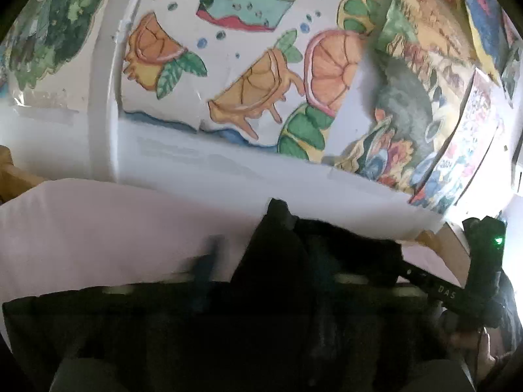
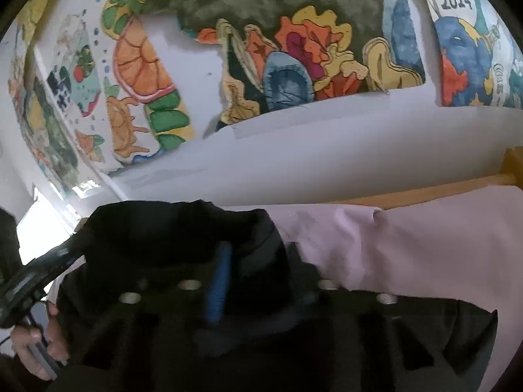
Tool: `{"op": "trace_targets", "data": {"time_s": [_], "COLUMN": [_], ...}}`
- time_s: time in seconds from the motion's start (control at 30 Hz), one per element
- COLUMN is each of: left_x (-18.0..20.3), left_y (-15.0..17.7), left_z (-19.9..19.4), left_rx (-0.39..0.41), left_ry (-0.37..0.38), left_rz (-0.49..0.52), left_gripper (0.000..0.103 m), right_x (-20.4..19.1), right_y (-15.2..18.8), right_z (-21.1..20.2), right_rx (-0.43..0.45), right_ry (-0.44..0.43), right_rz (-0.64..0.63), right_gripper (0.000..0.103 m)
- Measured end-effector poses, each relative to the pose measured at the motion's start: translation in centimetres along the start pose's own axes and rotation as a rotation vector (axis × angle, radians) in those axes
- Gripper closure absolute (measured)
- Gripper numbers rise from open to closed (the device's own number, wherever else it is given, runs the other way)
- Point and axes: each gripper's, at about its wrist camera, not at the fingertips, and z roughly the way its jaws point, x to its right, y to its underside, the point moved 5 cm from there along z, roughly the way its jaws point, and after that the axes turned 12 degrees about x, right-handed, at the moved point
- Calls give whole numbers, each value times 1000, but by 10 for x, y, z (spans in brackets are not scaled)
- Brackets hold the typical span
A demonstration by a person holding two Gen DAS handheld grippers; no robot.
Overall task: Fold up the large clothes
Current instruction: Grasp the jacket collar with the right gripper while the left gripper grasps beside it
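Where the black garment (image 1: 278,261) is bunched on the pink sheet (image 1: 98,228), it is clenched by both tools. Its cloth is gathered between the narrowed jaws of the left gripper (image 1: 261,254), with one blue finger (image 1: 204,271) left uncovered. A raised fold (image 2: 179,228) is likewise pinched by the jaws of the right gripper (image 2: 258,254). Bare sheet is seen to either side of the garment. A wooden rail (image 2: 425,192) is set along the sheet's far edge, close below the painted wall (image 1: 261,65).
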Motion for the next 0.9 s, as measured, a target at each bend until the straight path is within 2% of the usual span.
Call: {"op": "trace_targets", "data": {"time_s": [0.03, 0.1, 0.27, 0.43, 0.53, 0.67, 0.8, 0.9], "left_x": [2, 7, 14, 16, 14, 9, -2, -9], "left_y": [1, -1, -4, 9, 25, 51, 76, 93], "left_z": [0, -7, -48, -88, -116, -138, -145, -142], "left_rx": [-17, -12, 33, 32, 24, -35, -77, -91], "left_ry": [5, 15, 28, 46, 52, 41, 26, 20], "left_rz": [1, -15, -15, -1, -3, -16, -34, -46], "left_gripper": [92, 95, 97, 98, 98, 98, 99, 99], "right_x": [-3, -9, -26, -27, -33, -46, -50, -46], "right_y": [1, 3, 5, 18, 28, 52, 83, 101], "right_z": [-3, -9, -55, -97, -125, -153, -167, -165], "right_rx": [1, -3, 33, 43, 50, 44, 41, 32], "right_ry": [3, 14, 8, 33, 20, 12, 28, 38], "right_rz": [-20, -63, -156, -222, -252, -339, -411, -419], "right_gripper": [84, 86, 88, 91, 92, 93, 94, 94]}}
